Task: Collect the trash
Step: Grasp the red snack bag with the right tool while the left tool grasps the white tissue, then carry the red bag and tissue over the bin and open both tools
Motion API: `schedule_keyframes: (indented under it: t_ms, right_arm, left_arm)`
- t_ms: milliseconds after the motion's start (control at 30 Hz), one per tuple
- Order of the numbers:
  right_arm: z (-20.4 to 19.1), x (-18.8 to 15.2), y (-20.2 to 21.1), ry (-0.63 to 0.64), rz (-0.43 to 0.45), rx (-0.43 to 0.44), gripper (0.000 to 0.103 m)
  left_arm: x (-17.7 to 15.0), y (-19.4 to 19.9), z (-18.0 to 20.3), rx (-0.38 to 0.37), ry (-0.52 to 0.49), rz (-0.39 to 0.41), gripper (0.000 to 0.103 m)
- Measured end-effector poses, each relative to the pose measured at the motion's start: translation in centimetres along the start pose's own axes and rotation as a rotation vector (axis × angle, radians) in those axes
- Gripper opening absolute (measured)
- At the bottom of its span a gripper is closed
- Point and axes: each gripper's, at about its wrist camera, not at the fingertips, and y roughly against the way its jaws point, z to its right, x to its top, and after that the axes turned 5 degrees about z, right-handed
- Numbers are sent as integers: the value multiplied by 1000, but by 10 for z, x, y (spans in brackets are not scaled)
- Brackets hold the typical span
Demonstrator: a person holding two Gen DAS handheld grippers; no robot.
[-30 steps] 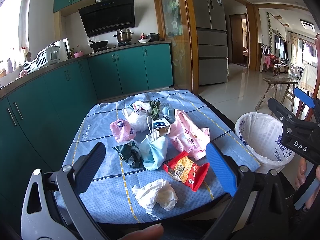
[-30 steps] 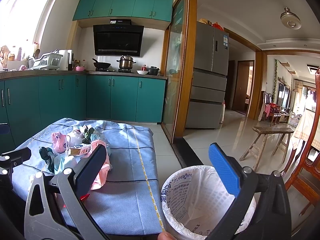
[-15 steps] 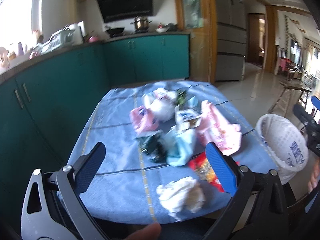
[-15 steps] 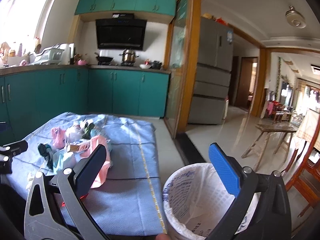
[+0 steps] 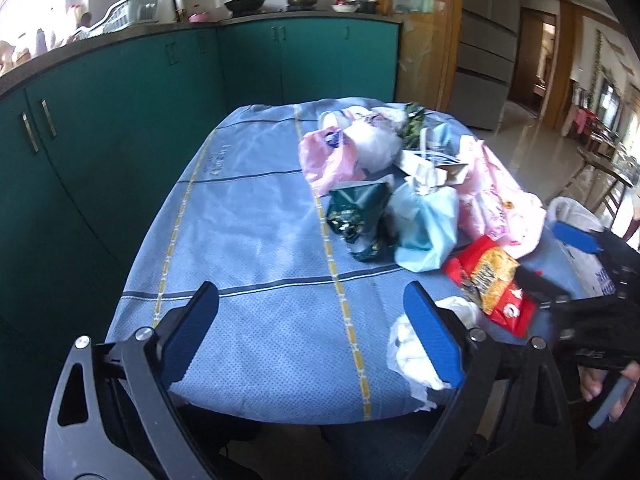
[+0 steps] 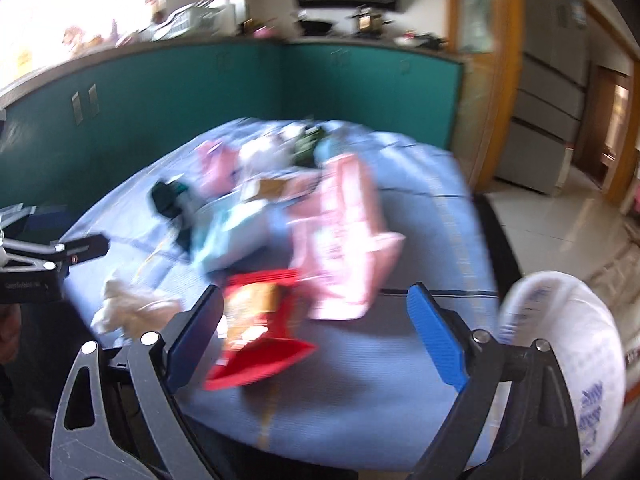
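Observation:
Trash lies on a table with a blue cloth: a red snack wrapper, a crumpled white tissue, a light blue bag, a dark green wrapper and pink bags. My left gripper is open and empty over the table's near edge, left of the tissue. My right gripper is open and empty, just above the red wrapper; this view is blurred. The white-lined bin stands at the right.
Teal kitchen cabinets run along the left and back. A fridge and a doorway are at the back right. A wooden stool stands on the tiled floor beyond the bin.
Both grippers have swung left and dipped toward the table. The right gripper has turned from the bin to the trash pile and now shows in the left wrist view near the red wrapper.

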Motion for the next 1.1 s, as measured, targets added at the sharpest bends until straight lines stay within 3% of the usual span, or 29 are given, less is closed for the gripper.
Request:
schedule_keyframes:
  t_ms: [133,200,300,500,667,700,833,900,1100]
  right_arm:
    - [-14,-5,-25,27,-94,36,65]
    - [-12,-7,-33,6,-129,47,64]
    - [-12,-10,-37,-11,-158,74,51]
    - [-18,-6,-31,-5,-158,93,49]
    - [-12,-4,-41,-7,-173,83,49]
    - [-11,-2,-40,-13,-173,84,49]
    - [-6,8,-34,11,-142,74,49]
    - [-8,15,-26,33,-117,63,49]
    - [-10,29,-8,49,-56,59,49]
  left_arm:
    - [-8,3,13,-71,-77,-19,93]
    - [-12,0,18,-91,-109,-29,93]
    - [-14,-3,29,-154,-146,-52,93]
    - [-11,-11,48,-281,-167,-79,93]
    - [-12,-18,64,-297,-212,-93,92]
    - [-13,-18,64,-300,-215,-100,86]
    - [-20,-22,59,-304,-213,-138,44]
    - [-21,-23,54,-340,-175,-144,33]
    - [-20,-22,50,-296,-187,-110,24]
